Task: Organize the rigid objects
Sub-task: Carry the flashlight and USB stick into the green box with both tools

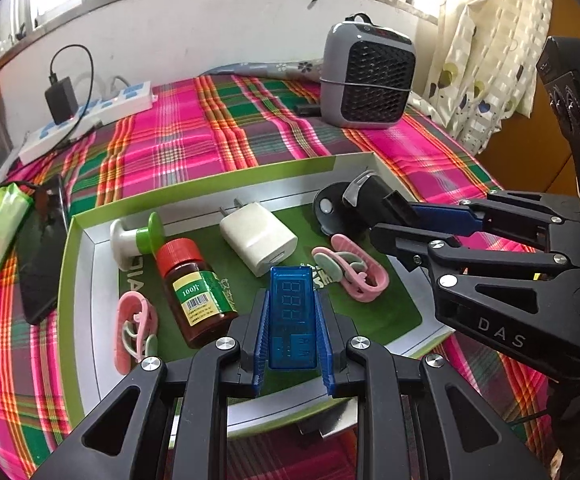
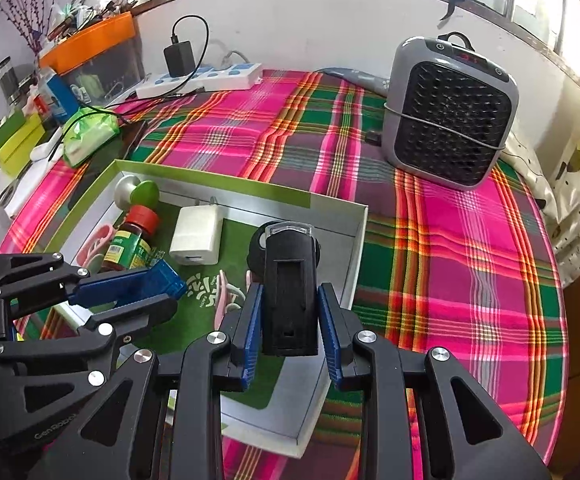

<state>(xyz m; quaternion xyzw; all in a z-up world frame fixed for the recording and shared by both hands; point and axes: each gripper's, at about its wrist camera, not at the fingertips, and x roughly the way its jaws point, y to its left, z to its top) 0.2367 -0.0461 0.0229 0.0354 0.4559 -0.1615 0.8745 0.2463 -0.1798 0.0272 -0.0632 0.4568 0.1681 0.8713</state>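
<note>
The left gripper [image 1: 293,340] clamps a blue USB tester [image 1: 293,316] over the tray [image 1: 74,280], long axis pointing away. The right gripper [image 2: 290,328] holds a black car mount [image 2: 288,288] lengthwise over the tray's right side. Inside lie a brown bottle [image 1: 196,292], white charger [image 1: 258,238] and pink clips [image 1: 349,272].
</note>
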